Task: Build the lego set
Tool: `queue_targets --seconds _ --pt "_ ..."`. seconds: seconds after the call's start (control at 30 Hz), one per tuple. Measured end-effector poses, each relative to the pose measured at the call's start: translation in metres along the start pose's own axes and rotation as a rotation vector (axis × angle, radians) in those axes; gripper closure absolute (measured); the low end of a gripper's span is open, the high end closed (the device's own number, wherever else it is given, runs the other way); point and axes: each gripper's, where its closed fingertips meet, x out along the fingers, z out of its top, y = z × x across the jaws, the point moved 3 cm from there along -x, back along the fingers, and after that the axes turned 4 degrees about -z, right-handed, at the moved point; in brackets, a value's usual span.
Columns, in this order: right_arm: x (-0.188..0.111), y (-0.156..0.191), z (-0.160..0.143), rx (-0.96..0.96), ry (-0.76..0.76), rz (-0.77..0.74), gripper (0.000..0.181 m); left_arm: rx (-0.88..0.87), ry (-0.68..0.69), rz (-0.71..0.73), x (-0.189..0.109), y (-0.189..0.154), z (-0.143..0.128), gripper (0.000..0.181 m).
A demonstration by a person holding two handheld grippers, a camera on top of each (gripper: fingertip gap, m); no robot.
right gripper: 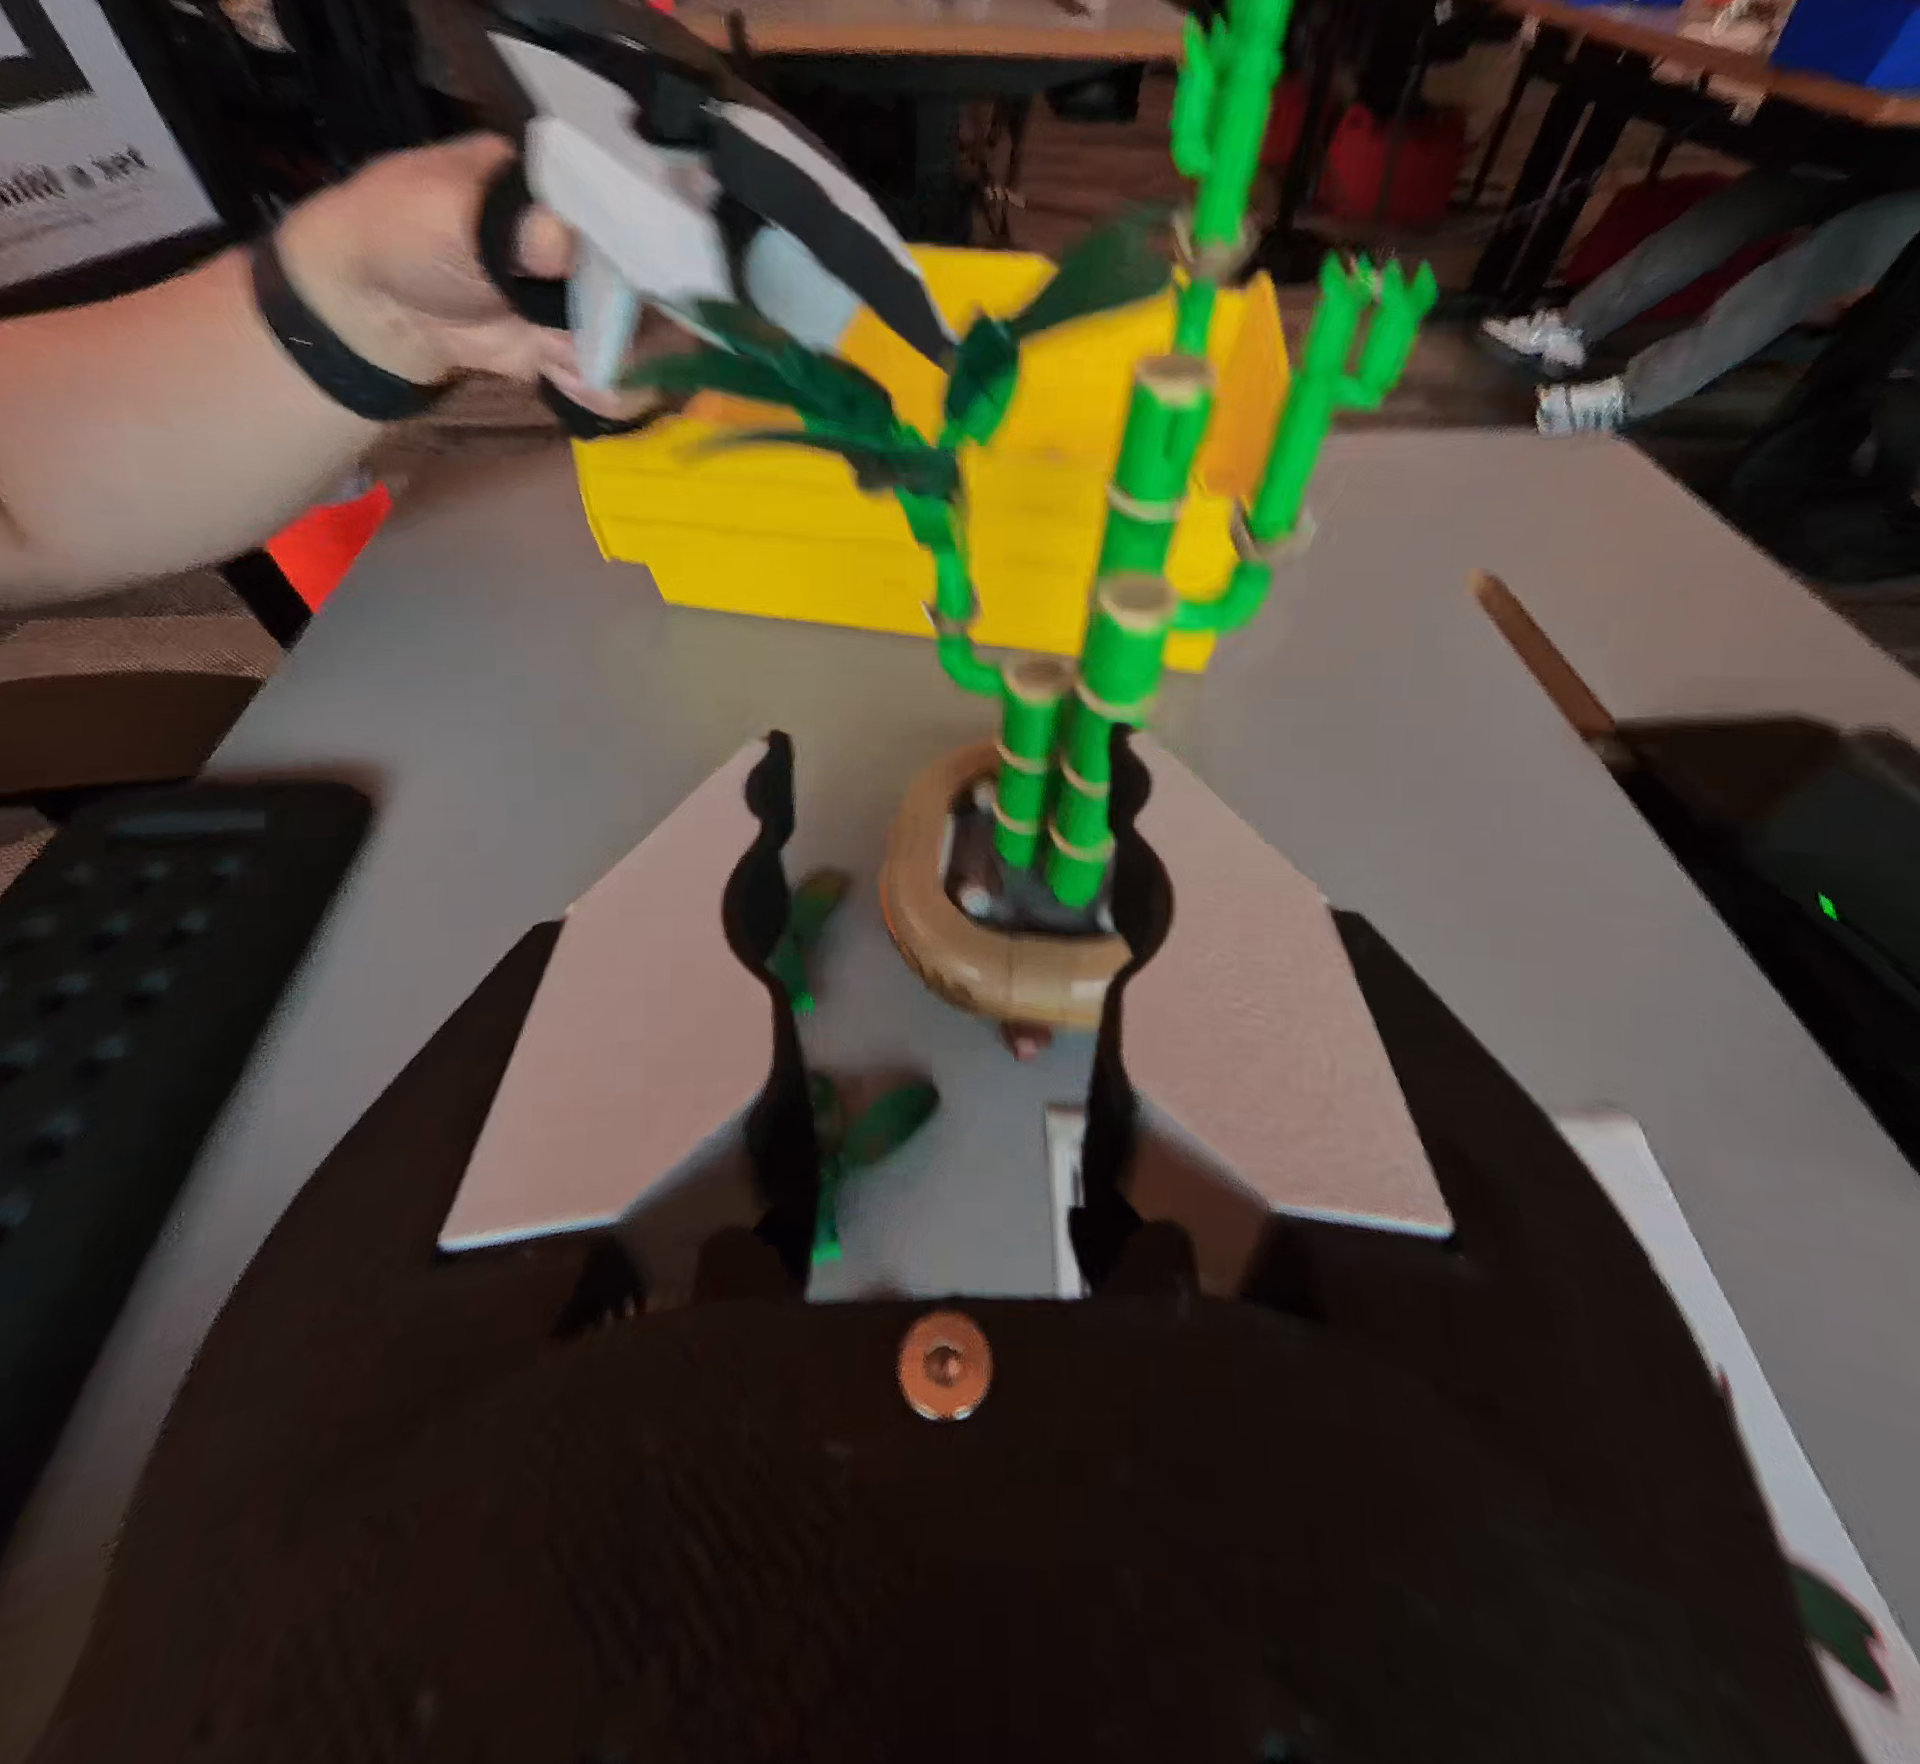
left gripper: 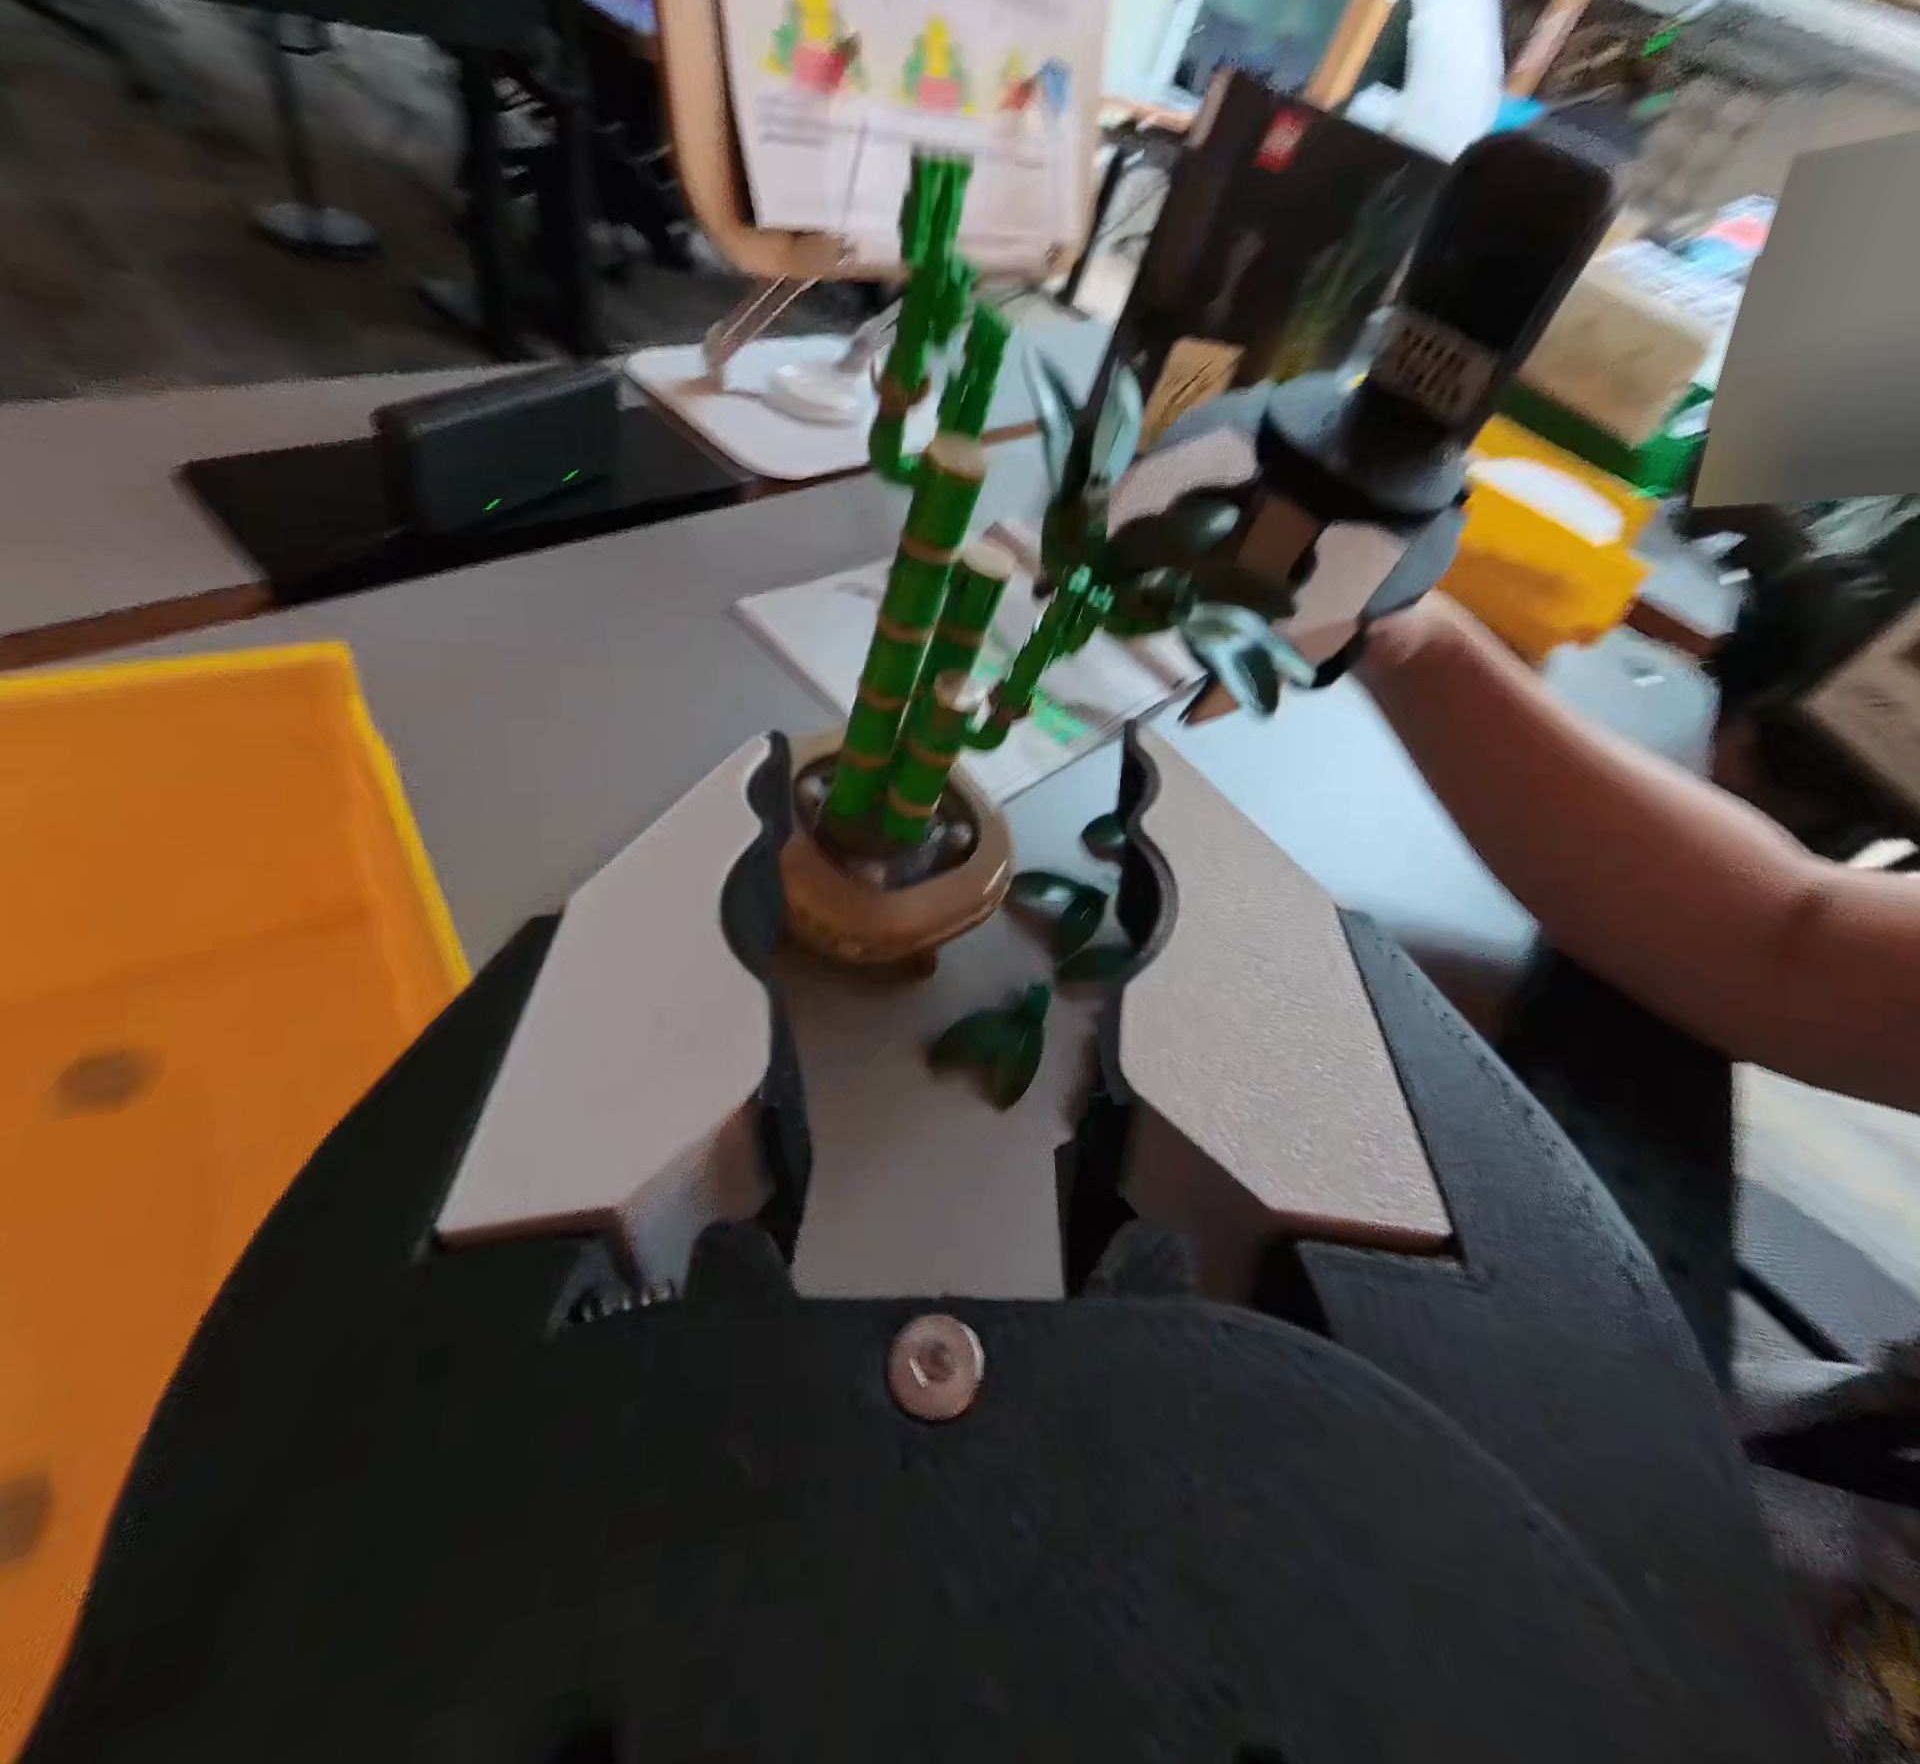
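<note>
A lego bamboo plant (left gripper: 914, 592) of green stalks stands in a round tan pot (left gripper: 894, 893) on the grey table. My left gripper (left gripper: 951, 748) is open, and the pot sits between its fingertips, close to the left finger. My right gripper (right gripper: 948, 746) is open too, with the pot (right gripper: 997, 945) by its right finger. A dark green leaf cluster (right gripper: 831, 426) tops a side branch. Seen from across, each gripper, the right (left gripper: 1247, 592) and the left (right gripper: 790, 260), looks close to that cluster. Loose leaf pieces (left gripper: 997, 1039) (right gripper: 873, 1122) lie on the table.
A yellow bin (left gripper: 187, 987) stands at the left of the left wrist view and behind the plant in the right wrist view (right gripper: 831, 530). An instruction booklet (left gripper: 831, 634) lies behind the pot. A black device (right gripper: 1818, 883) and a dark keyboard-like slab (right gripper: 125, 987) flank the table. My right fingertips sit around 11 cm from my left ones. My right tips are roughly 5 cm from the lego bamboo plant (left gripper: 914, 592).
</note>
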Motion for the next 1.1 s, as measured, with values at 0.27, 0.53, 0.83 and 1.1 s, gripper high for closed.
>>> queue_targets --seconds 0.27,0.53,0.83,1.1 --pt "0.023 -0.024 -0.054 -0.003 0.127 -0.088 0.068 0.135 0.113 0.15 0.024 -0.023 -0.059 0.099" --pt "0.051 -0.018 -0.09 0.032 0.297 -0.064 0.071 0.144 0.22 0.239 0.059 -0.005 -0.092 0.098" --pt "0.05 0.006 -0.089 0.048 0.33 -0.059 0.076 0.147 0.245 0.375 0.058 0.016 -0.106 0.101" --pt "0.047 -0.002 -0.077 0.023 0.266 -0.071 0.083 0.101 0.201 0.366 0.037 0.003 -0.11 0.114"
